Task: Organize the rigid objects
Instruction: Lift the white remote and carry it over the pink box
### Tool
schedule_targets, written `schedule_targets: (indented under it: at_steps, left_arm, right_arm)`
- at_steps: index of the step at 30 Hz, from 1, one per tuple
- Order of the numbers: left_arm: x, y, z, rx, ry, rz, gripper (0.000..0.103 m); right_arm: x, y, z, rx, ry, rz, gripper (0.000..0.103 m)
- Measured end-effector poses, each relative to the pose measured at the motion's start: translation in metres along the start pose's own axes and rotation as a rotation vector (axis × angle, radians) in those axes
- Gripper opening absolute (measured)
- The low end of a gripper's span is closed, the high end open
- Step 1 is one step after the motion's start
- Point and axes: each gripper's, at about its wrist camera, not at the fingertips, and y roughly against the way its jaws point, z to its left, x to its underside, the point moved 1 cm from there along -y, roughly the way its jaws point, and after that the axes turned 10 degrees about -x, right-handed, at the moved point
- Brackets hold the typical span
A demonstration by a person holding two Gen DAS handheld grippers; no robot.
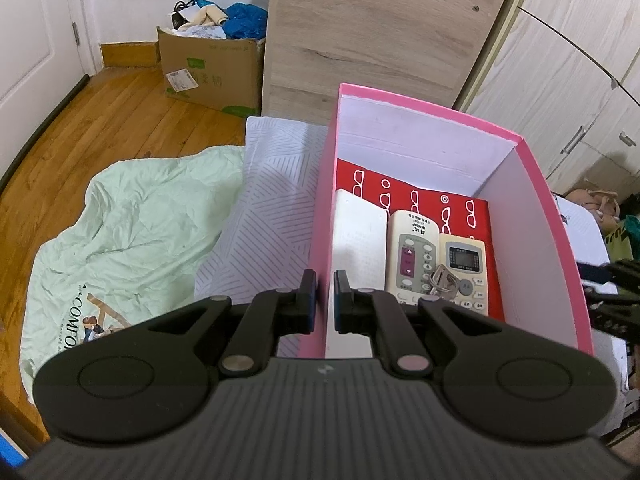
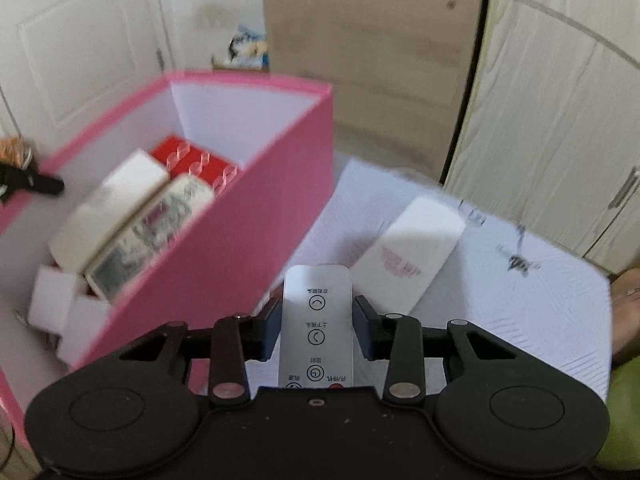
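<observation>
Left claw: clamped on the near left wall of the pink box, one finger outside the wall, the other inside.
Right claw: closed on a slim white remote, gripped at its long edges, button face up, its far end sticking out past the fingertips.
Slim white remote, position: held above the white sheet, just beside the box's outer right wall.
Pink box: stands on the bed, open at the top, white inside; the right wrist view of it is motion-blurred.
Box contents, left wrist view: red patterned case along the far floor; white flat box against the left wall; cream remote beside it; a second cream remote with a small screen touching its right side; a metal key bunch lying across the two remotes.
Outside the box: white carton with pink print on the sheet, near the held remote's far end.
Bed, left side: striped pillow, green quilt.
Background: cardboard box on the wood floor; wardrobe doors at right.
</observation>
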Motion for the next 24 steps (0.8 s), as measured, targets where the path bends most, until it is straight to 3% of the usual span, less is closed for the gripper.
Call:
schedule_targets:
  at_steps: [10, 14, 20, 24]
  left_arm:
    - [-0.001, 0.000, -0.003, -0.011, -0.014, -0.001, 0.006]
    - [-0.003, -0.001, -0.003, -0.011, -0.006, 0.007, 0.006]
    - [-0.004, -0.002, -0.002, -0.007, -0.001, 0.009, 0.006]
    - [-0.005, -0.002, -0.002, -0.002, 0.003, 0.012, 0.006]
  right_arm:
    - [-0.035, 0.071, 0.015, -0.066, -0.051, -0.314, 0.043]
    - [-0.050, 0.078, 0.037, -0.099, -0.057, -0.402, 0.043]
    - [-0.068, 0.047, 0.065, -0.354, -0.151, -0.333, 0.043]
    - [-0.077, 0.012, 0.078, -0.431, -0.258, -0.230, 0.043]
